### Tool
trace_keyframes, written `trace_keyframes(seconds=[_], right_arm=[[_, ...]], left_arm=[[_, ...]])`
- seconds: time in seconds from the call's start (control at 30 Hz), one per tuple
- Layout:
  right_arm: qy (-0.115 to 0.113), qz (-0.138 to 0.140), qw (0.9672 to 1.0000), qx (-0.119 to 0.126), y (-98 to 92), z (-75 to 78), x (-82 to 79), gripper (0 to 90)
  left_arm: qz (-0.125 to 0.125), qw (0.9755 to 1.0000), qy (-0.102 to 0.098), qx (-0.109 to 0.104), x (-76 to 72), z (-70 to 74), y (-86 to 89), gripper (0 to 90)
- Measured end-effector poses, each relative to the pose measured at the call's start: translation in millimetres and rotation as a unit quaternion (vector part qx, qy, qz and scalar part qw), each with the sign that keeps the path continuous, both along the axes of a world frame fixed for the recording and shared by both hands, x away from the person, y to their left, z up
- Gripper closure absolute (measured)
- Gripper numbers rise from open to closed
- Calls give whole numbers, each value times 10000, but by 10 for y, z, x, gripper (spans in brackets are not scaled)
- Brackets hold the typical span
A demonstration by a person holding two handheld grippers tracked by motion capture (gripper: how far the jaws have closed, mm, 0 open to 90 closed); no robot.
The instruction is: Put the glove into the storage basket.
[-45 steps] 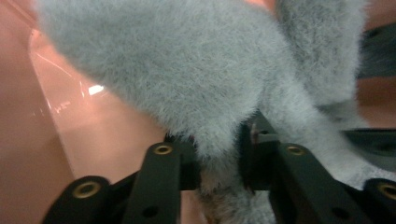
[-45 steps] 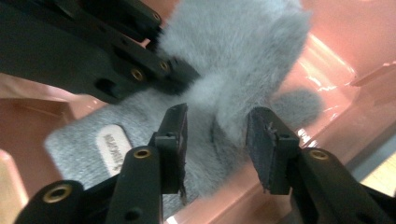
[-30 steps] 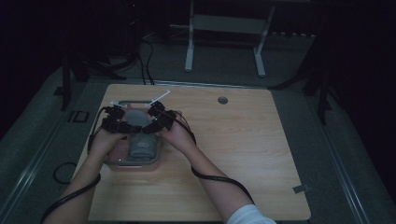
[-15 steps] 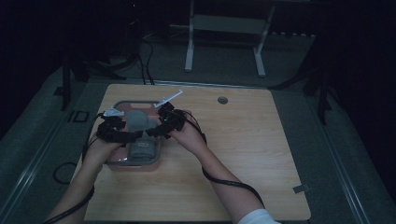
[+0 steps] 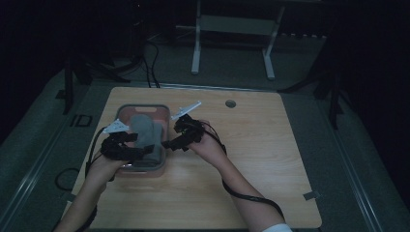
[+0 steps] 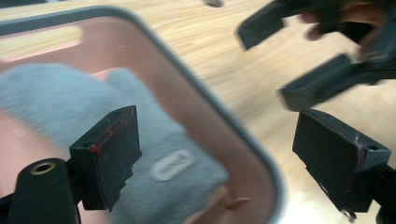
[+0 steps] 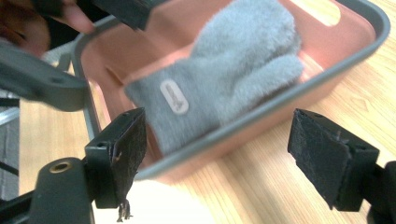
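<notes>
Grey mitten (image 7: 224,88) in pink bin (image 7: 299,95), ahead of right gripper (image 7: 224,158), long axis running away from it. Left gripper (image 6: 229,154) nearer, straddling rim. Both spread, empty.

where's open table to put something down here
The whole wooden table right of the right gripper is bare, up to the small round grommet. The near strip below the pink bin is free too. It is crowded around the bin, with the grey mitten and left gripper.

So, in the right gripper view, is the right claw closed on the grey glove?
No, the right claw stands wide open with nothing between its jaws, and the grey glove lies apart inside the pink tray.
</notes>
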State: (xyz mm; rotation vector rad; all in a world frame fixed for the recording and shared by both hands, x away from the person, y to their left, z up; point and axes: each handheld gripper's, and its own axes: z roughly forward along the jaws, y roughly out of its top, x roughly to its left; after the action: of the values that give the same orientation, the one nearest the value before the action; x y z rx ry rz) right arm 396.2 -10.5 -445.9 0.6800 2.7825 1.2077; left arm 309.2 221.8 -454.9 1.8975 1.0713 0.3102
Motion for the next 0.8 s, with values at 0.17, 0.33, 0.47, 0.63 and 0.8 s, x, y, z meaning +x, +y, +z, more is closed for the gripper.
trace_keyframes(seconds=[0.17, 0.33, 0.47, 0.63, 0.8], right_arm=[[-71, 3, 10000, -6, -137, -19, -39, 196], [-103, 23, 9999, 27, -249, -25, -82, 196], [-142, 83, 9999, 24, -343, -50, -126, 195], [-203, 167, 9997, -15, -456, -134, -186, 187], [-296, 276, 9992, -10, -578, -220, -241, 159]], left_arm=[[-320, 9995, -66, -29, -97, 65, -150, 154], [-696, 9974, -158, -3, -212, 80, -318, 154], [-957, 9953, -147, -50, -310, 54, -451, 154], [-1246, 9920, -203, -54, -404, 52, -601, 154], [-1670, 9856, -254, -116, -470, -14, -761, 154]])
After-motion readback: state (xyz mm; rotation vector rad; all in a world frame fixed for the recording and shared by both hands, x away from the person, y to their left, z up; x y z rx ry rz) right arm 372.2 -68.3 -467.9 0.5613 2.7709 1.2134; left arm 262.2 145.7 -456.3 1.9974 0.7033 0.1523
